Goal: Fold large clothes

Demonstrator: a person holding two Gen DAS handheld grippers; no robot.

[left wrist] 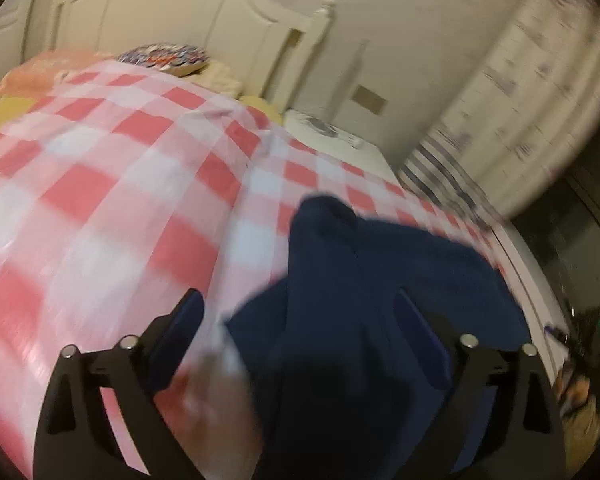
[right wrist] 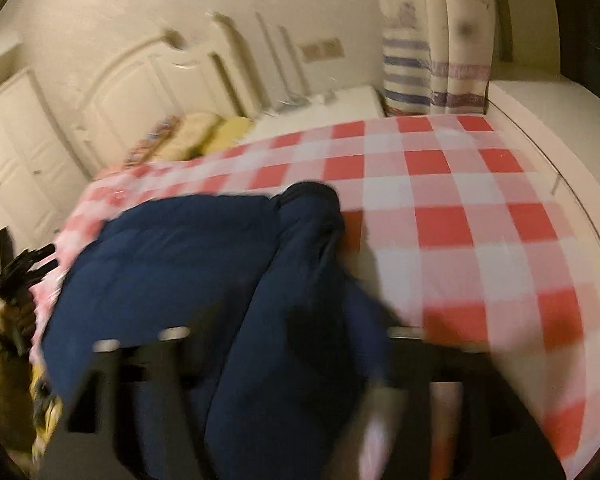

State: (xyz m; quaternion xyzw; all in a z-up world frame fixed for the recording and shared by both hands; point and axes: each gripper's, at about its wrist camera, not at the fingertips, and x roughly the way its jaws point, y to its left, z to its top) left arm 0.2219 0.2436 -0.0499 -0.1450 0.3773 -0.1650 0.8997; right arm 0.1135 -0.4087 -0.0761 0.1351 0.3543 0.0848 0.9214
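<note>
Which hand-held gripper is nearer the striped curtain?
Right. The right hand-held gripper faces the curtain across the bed. The left hand-held gripper is farther away, with the curtain far off to its right.

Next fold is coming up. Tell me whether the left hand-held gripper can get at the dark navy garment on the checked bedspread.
Probably yes: the left hand-held gripper stands open over the dark navy garment, with nothing between them.

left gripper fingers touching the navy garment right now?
Cannot tell. In the left wrist view the left gripper is open astride the navy garment; blur hides any gap at its fingers.
</note>
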